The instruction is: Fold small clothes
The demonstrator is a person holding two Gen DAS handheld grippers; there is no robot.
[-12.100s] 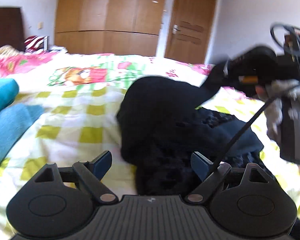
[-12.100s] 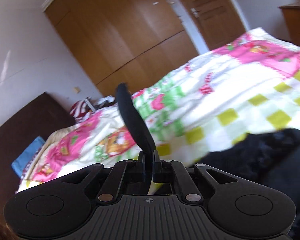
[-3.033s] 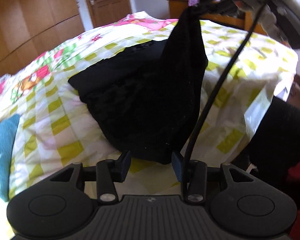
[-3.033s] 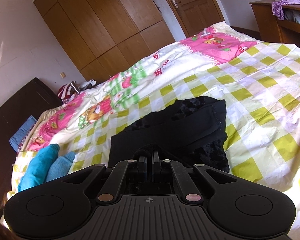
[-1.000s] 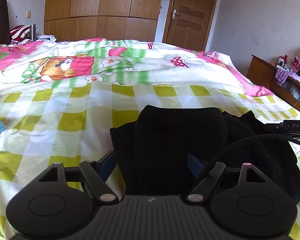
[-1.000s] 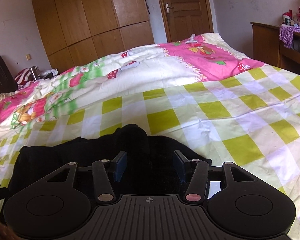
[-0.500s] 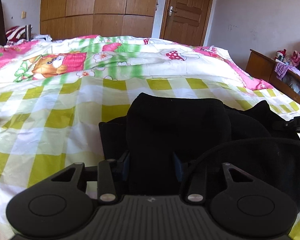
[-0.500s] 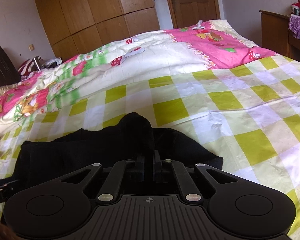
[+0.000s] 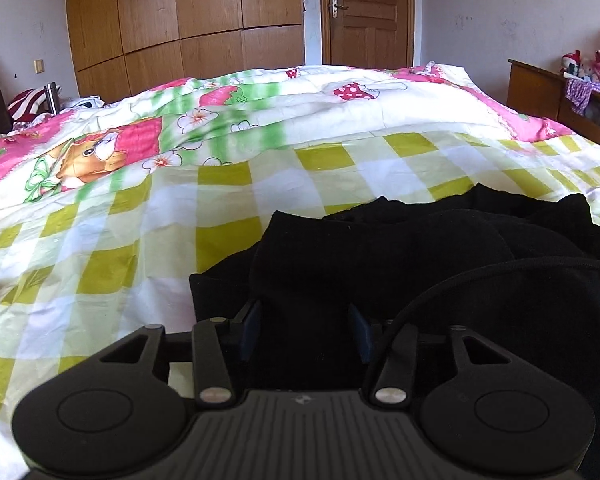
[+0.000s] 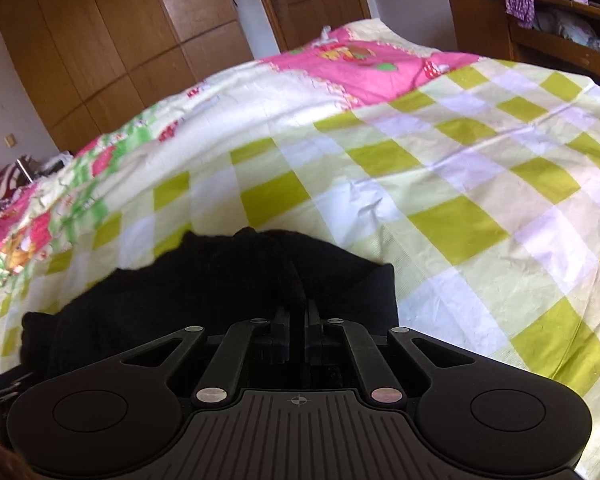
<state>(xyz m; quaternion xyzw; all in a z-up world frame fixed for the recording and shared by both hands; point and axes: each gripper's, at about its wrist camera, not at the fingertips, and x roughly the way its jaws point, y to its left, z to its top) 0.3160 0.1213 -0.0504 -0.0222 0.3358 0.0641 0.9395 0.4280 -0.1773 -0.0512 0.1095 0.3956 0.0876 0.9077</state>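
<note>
A black garment (image 9: 380, 256) lies bunched on the yellow-and-white checked bedspread (image 9: 140, 216). My left gripper (image 9: 305, 332) sits at its near left edge, with the blue fingers (image 9: 252, 326) partly apart and black cloth between them. In the right wrist view the same garment (image 10: 204, 280) lies in front of my right gripper (image 10: 298, 332), whose fingers are pressed together on a raised fold of the cloth. The fingertips are hidden in the dark fabric.
The bed carries a pink, green and white cartoon quilt (image 9: 148, 136) at the back. Wooden wardrobes (image 9: 180, 20) and a door (image 9: 366, 12) stand behind it. A wooden dresser (image 10: 540, 28) with clutter is at the right. A black cable (image 9: 480, 276) arcs over the garment.
My right gripper closed on a fold of the garment and has tilted and shifted. My left gripper narrowed around the cloth's near edge and stays partly apart.
</note>
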